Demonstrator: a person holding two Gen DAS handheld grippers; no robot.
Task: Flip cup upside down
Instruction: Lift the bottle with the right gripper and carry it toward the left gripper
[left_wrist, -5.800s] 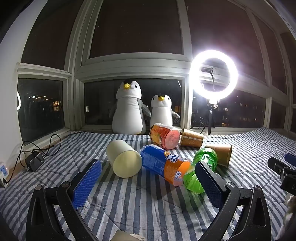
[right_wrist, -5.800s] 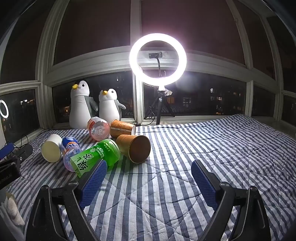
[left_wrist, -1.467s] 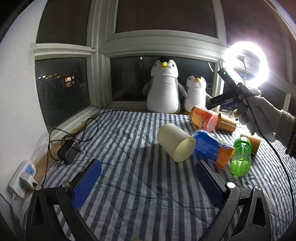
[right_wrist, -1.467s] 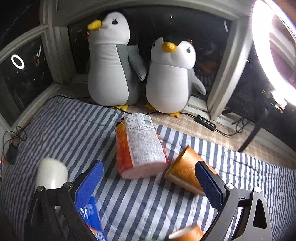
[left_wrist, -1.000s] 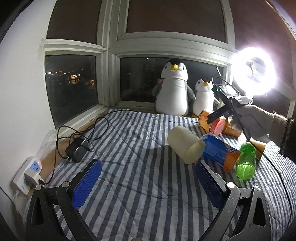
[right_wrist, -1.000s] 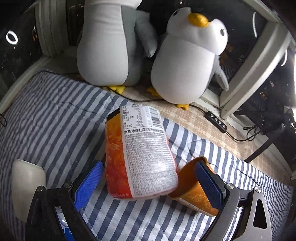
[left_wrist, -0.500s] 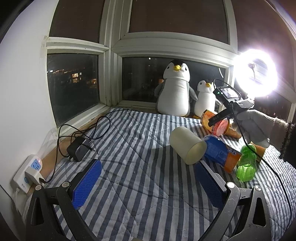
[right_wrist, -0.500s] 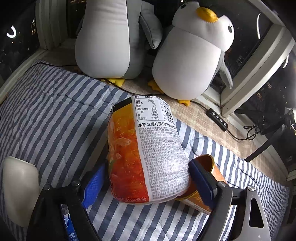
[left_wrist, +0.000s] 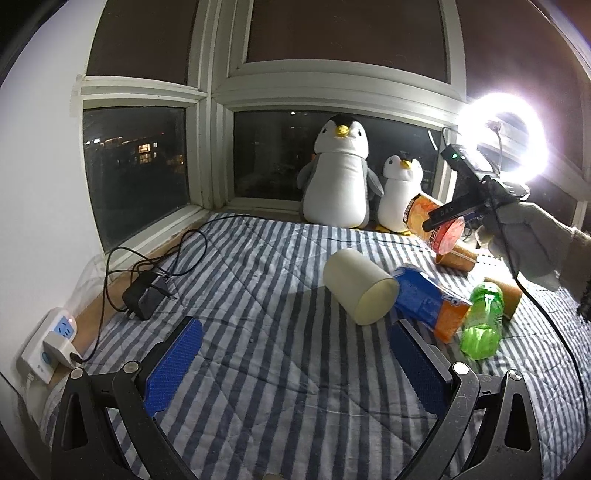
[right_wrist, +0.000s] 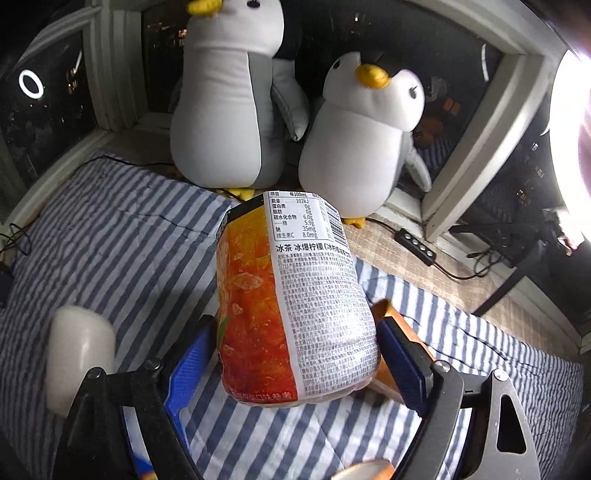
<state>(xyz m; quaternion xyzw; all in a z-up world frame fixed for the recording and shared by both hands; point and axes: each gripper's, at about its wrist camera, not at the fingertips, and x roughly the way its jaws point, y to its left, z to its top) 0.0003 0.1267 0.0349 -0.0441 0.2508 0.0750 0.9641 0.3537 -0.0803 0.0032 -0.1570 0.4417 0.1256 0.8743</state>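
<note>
An orange iced-tea cup (right_wrist: 295, 302) with a white printed label is clamped between the blue pads of my right gripper (right_wrist: 295, 354), which is shut on its lower end. It is tilted, with its dark-rimmed far end pointing toward the penguins. In the left wrist view the same orange cup (left_wrist: 424, 218) hangs above the blanket in the right gripper (left_wrist: 452, 212), held by a gloved hand (left_wrist: 528, 247). My left gripper (left_wrist: 295, 365) is open and low over the striped blanket, with a cream cup (left_wrist: 360, 291) lying on its side just beyond it.
A brown paper cup (right_wrist: 388, 314) lies right under the held cup. A blue-orange bottle (left_wrist: 432, 306), a green bottle (left_wrist: 484, 321) and another brown cup (left_wrist: 506, 291) lie together. Two plush penguins (left_wrist: 340, 177) stand at the window, a ring light (left_wrist: 502, 136) to the right, a charger (left_wrist: 142, 299) and power strip (left_wrist: 51, 343) to the left.
My right gripper has shut on the orange cup and raised it off the blanket, tilting it. The left gripper has barely moved and stays open.
</note>
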